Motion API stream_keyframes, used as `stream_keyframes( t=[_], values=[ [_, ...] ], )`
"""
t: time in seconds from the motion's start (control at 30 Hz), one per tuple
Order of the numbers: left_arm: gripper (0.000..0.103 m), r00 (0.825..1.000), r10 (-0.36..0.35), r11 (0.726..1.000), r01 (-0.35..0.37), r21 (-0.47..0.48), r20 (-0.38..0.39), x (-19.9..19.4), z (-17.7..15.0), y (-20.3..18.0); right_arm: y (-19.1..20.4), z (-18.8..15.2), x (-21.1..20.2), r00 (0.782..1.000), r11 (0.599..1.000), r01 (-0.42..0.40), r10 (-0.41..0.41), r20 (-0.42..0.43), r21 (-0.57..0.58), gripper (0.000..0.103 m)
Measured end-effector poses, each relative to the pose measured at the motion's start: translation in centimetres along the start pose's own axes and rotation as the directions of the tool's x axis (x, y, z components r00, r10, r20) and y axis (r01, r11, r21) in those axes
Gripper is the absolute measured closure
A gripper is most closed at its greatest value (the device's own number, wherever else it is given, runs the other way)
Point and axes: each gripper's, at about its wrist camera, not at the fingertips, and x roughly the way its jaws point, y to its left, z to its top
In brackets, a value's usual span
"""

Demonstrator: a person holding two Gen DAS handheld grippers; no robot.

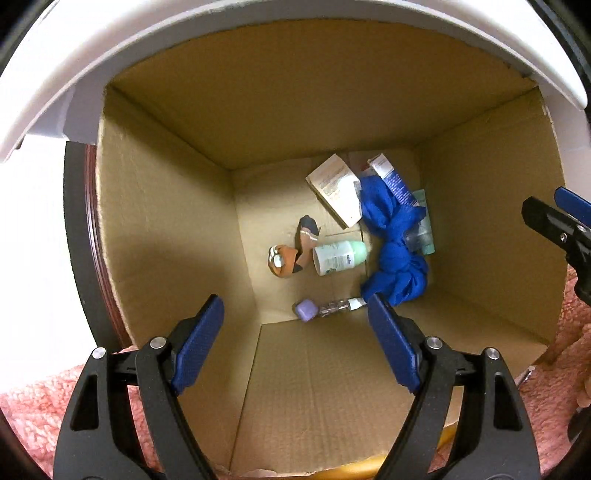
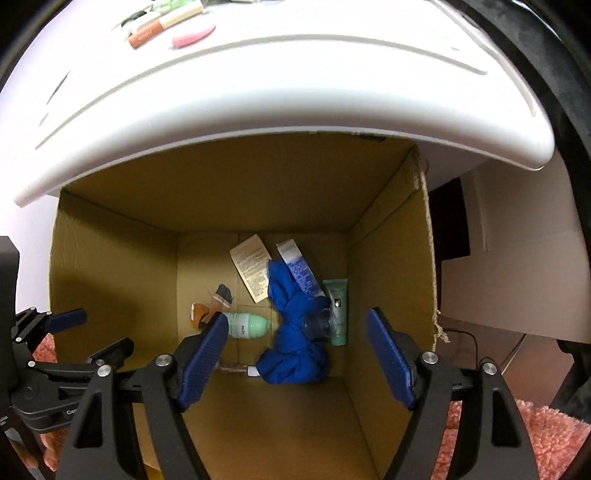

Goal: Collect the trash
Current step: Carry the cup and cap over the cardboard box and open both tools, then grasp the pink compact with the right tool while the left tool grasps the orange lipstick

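Both views look down into a deep cardboard box (image 1: 177, 229) (image 2: 391, 266). On its floor lie a blue cloth bundle (image 1: 395, 236) (image 2: 295, 332), a green-capped roll-on bottle (image 1: 340, 256) (image 2: 247, 325), a beige carton (image 1: 334, 188) (image 2: 251, 267), a blue-white carton (image 1: 393, 179) (image 2: 301, 267), a green tube (image 1: 424, 225) (image 2: 338, 310), an orange sock (image 1: 291, 251) (image 2: 208, 308) and a lilac-capped vial (image 1: 321, 308). My left gripper (image 1: 295, 314) is open and empty above the box. My right gripper (image 2: 297, 328) is open and empty above it too.
A white table edge (image 1: 110, 40) (image 2: 295, 92) overhangs the box's far side. On the table lie a pink item (image 2: 194, 37) and cosmetic tubes (image 2: 162, 24). Pink fluffy carpet (image 1: 33, 402) (image 2: 546, 439) surrounds the box. The other gripper shows at the right (image 1: 561, 229) and left (image 2: 66, 321) edges.
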Motion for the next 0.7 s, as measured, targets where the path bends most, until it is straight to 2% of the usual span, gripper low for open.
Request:
stream_keyframes(
  t=[0.13,0.23,0.37,0.43,0.5,0.63,0.7],
  values=[
    [0.025,0.995,0.023,1.000,-0.024,0.016,0.100,-2.8,-0.1,0.0,-0.1,0.8,-3.6,0.992,0.998,-0.069,0.067,0.106,0.009,0.027],
    [0.025,0.983,0.053,0.998,-0.056,0.017,0.176,-4.8,0.0,0.1,0.6,2.6,-7.2,0.971,0.996,-0.083,0.087,0.221,-0.026,0.026],
    [0.025,0.976,0.024,1.000,-0.024,-0.004,0.217,-6.1,0.0,0.8,2.3,7.0,-9.5,0.944,0.996,-0.072,0.084,0.319,-0.052,0.025],
    [0.025,0.976,0.000,1.000,0.004,-0.019,0.218,-6.2,0.1,1.2,3.3,9.4,-9.1,0.939,0.996,-0.077,0.089,0.331,-0.050,0.025],
    [0.025,0.976,-0.019,0.999,0.026,-0.032,0.219,-6.3,0.1,1.6,4.6,11.5,-7.8,0.943,0.996,-0.074,0.087,0.320,-0.054,0.034],
    [0.025,0.975,-0.035,0.998,0.045,-0.039,0.220,-6.4,0.2,2.0,6.8,15.8,-4.2,0.962,0.999,-0.026,0.032,0.271,-0.028,0.043],
    [0.025,0.976,-0.050,0.998,0.059,-0.037,0.212,-6.2,0.2,2.1,7.1,16.8,-2.9,0.969,1.000,-0.016,0.017,0.247,-0.007,0.054]
  ],
)
